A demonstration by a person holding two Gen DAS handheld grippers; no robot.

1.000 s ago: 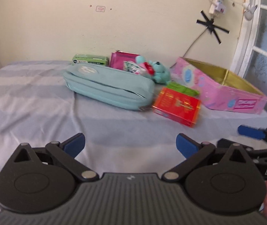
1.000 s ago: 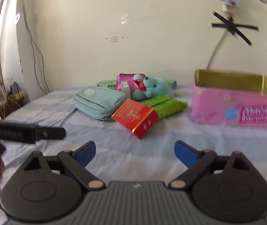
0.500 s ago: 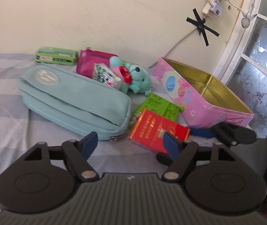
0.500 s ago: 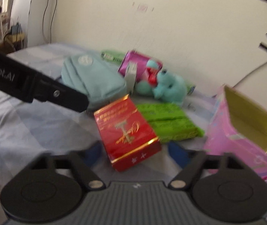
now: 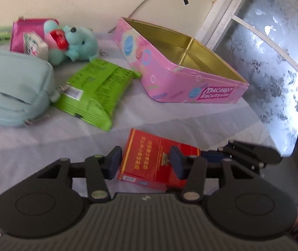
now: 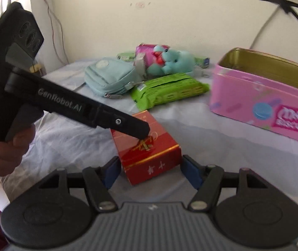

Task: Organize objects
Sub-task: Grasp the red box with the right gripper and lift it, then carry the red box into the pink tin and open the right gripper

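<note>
Left gripper (image 5: 143, 164) closing across red box (image 5: 149, 156) on the sheet, pads about touching — right gripper (image 6: 150, 172) straddles its near end, jaws apart. Step: grasp box. Next, likely — lift into open pink tin (image 5: 190, 79) beyond.

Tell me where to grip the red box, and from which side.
Pinch the red box across its long side faces, coming low over its near short end: it lies flat on the bedsheet, and those faces are parallel.
</note>
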